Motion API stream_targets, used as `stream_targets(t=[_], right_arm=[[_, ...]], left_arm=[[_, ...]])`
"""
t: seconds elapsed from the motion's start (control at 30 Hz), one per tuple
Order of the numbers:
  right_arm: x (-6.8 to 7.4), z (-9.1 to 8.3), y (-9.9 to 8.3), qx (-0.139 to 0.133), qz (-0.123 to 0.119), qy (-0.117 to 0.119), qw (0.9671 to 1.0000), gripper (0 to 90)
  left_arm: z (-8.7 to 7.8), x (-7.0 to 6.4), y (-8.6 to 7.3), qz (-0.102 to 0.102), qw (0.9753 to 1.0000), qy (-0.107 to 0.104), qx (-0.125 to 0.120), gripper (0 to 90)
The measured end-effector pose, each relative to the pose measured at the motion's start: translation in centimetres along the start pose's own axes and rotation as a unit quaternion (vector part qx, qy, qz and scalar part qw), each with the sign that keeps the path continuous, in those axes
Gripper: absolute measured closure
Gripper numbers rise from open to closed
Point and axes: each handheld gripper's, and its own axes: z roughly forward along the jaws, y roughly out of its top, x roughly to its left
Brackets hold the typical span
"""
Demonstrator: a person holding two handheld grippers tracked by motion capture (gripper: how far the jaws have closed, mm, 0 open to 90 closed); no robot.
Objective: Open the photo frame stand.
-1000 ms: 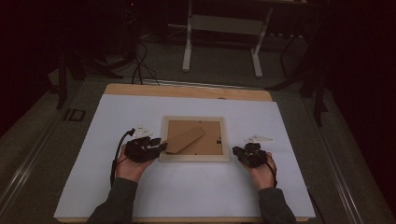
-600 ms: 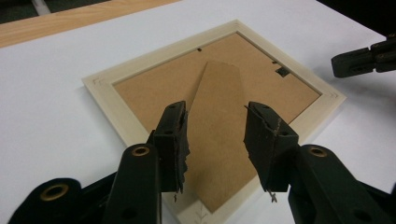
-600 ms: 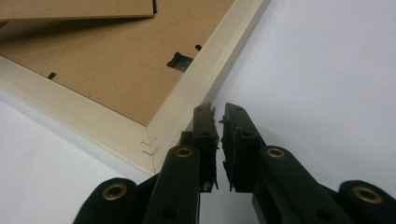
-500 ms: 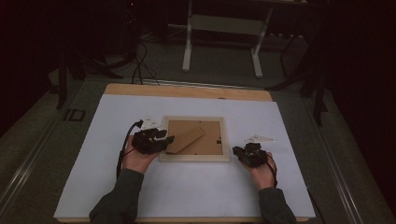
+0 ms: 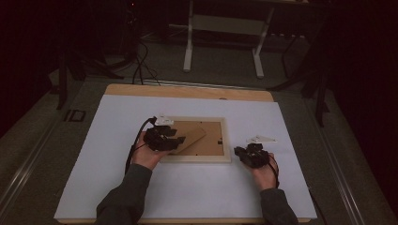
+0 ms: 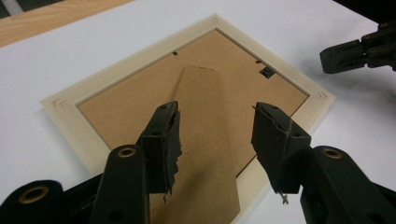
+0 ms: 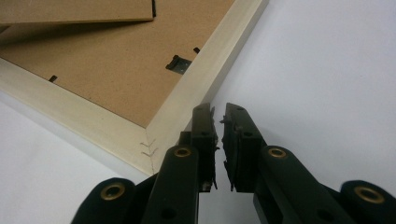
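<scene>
My left tool (image 6: 215, 135), spread, straddles the frame's stand (image 6: 208, 140) along its length; right tool (image 7: 218, 140), pressed together, beside the frame (image 7: 187, 100).

A dim high view: the white counter (image 5: 197, 187) catches soft overhead light while the surrounding floor falls into near-black, with a reddish cast at the frame edges. Both gripper views are brighter and evenly lit, free of glare, with faint shadows beneath the picture frame (image 6: 65, 109); the nearest black gripper parts blur slightly.
</scene>
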Motion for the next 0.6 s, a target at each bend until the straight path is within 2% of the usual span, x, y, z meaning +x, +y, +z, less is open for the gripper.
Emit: stream_targets(t=[0.47, 0.6], right_arm=[[0.0, -0.1, 0.0, -0.002, 0.001, 0.000, 1.0000, 81.5], [-0.1, -0.1, 0.0, -0.002, 0.002, 0.001, 1.0000, 81.1]], left_arm=[[2.2, 0.1, 1.1, 0.017, 0.9989, 0.003, 0.044, 45.8], [2.7, 0.1, 1.3, 0.021, 0.9982, -0.002, 0.056, 44.2]])
